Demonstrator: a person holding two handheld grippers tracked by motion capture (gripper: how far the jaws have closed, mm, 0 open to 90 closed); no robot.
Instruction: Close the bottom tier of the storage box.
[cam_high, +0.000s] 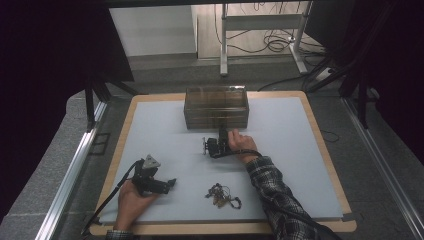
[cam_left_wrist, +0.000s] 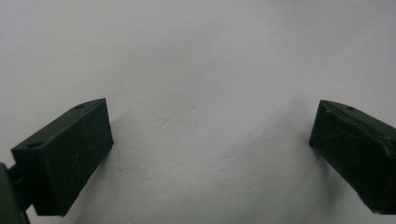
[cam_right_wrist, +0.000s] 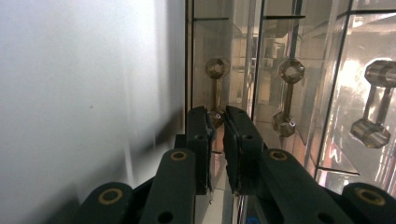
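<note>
A clear acrylic drawer box (cam_high: 215, 106) stands at the back middle of the pale mat. Its drawer fronts (cam_right_wrist: 299, 70) carry faceted crystal handles (cam_right_wrist: 288, 97). My right gripper (cam_high: 222, 131) is pressed up to the box's lower front. In the right gripper view its jaws (cam_right_wrist: 219, 128) are nearly together around the end knob of one handle (cam_right_wrist: 215, 88). My left gripper (cam_high: 171, 183) lies low at the front left of the mat, pointing right. Its jaws (cam_left_wrist: 210, 128) are wide open over bare mat. A tangled pile of small jewellery (cam_high: 223, 195) lies at the front middle.
The mat (cam_high: 290, 150) sits on a wooden board (cam_high: 320, 145) with a metal rail (cam_high: 75, 165) along the left side. Beyond the table are desk legs (cam_high: 223, 45) and floor cables (cam_high: 280, 42). A plaid-sleeved forearm (cam_high: 272, 190) crosses the front right.
</note>
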